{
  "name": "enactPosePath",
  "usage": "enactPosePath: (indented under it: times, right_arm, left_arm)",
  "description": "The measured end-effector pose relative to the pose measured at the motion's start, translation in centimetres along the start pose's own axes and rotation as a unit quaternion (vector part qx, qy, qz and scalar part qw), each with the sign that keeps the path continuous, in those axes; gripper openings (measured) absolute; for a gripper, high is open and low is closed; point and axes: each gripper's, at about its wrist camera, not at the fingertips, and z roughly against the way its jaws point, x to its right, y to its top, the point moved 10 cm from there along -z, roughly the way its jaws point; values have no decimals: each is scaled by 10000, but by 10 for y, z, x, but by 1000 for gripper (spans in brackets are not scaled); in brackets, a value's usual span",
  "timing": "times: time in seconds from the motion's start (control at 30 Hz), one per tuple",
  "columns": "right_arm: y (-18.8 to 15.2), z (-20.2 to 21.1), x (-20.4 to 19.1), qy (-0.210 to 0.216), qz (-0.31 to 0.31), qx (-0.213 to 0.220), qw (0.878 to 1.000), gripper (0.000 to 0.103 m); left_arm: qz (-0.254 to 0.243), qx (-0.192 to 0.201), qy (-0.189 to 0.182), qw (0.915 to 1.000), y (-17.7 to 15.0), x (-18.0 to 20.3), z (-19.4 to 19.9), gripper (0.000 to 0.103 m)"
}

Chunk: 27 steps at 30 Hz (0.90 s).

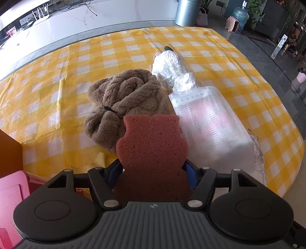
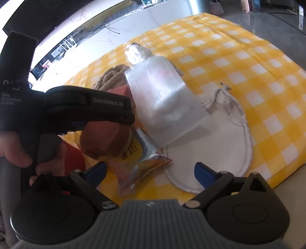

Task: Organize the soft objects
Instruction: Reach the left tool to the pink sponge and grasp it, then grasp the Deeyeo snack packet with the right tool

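My left gripper (image 1: pixel 152 169) is shut on a reddish-brown bear-shaped sponge (image 1: pixel 153 151) and holds it above the yellow checked tablecloth (image 1: pixel 57 90). Behind the sponge lie a brown fluffy garment (image 1: pixel 126 101), a bubble-wrap packet (image 1: pixel 212 126) and a crinkled silver wrapped bundle (image 1: pixel 172 67). In the right wrist view the left gripper's body (image 2: pixel 84 107) holds the sponge (image 2: pixel 107 139) at the left. My right gripper (image 2: pixel 150 170) is open and empty above a foil snack packet (image 2: pixel 141 159) and a white cloth pouch (image 2: pixel 210 151). The bubble-wrap packet (image 2: pixel 162 101) lies behind them.
A pink container (image 1: pixel 11 199) and an orange box wall (image 1: pixel 9 151) stand at the near left. The table's near edge (image 2: pixel 286 180) is close on the right. A metal bin (image 1: pixel 187 11) and a water bottle (image 1: pixel 240 14) stand on the floor beyond.
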Motion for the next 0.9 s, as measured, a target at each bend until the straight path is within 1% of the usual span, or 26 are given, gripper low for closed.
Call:
enactPosePath:
  times: [0.07, 0.17, 0.23, 0.33, 0.47, 0.53, 0.63, 0.7, 0.77, 0.87, 0.9]
  right_arm:
    - [1, -2, 4, -18, -89, -23, 10000, 96]
    - [1, -3, 6, 21, -168, -32, 9999, 96]
    - [1, -3, 4, 47, -138, -33, 9999, 96]
    - [1, -3, -2, 49, 43, 28, 10000, 96]
    - [0, -6, -23, 368, 453, 21, 9983, 96]
    - [3, -10, -28, 237, 606, 130, 9978, 96]
    - [8, -21, -37, 46, 942, 107, 9955, 95]
    - [9, -28, -44, 75, 1181, 61, 9929, 88]
    - [11, -33, -48, 97, 1327, 42, 9911, 88]
    - [18, -39, -46, -219, 1510, 213, 9881, 88]
    - [19, -41, -46, -293, 1579, 212, 9868, 86]
  left_arm:
    - [-61, 118, -27, 9999, 2, 0, 10, 77]
    - [-147, 430, -34, 9990, 6, -2, 40, 77]
    - [-107, 627, -169, 9978, 7, -4, 65, 77]
    - [-57, 984, -358, 9945, 9, -11, 105, 77]
    - [117, 1427, -528, 9883, 5, -29, 156, 77]
    - [188, 1540, -636, 9858, -1, -37, 172, 77]
    - [196, 1660, -725, 9833, -8, -44, 186, 77]
    - [184, 1747, -731, 9817, -12, -47, 191, 77]
    - [157, 1827, -715, 9804, -14, -50, 193, 77]
    - [146, 1865, -735, 9796, -20, -58, 195, 77]
    - [180, 1855, -771, 9794, -23, -61, 195, 77]
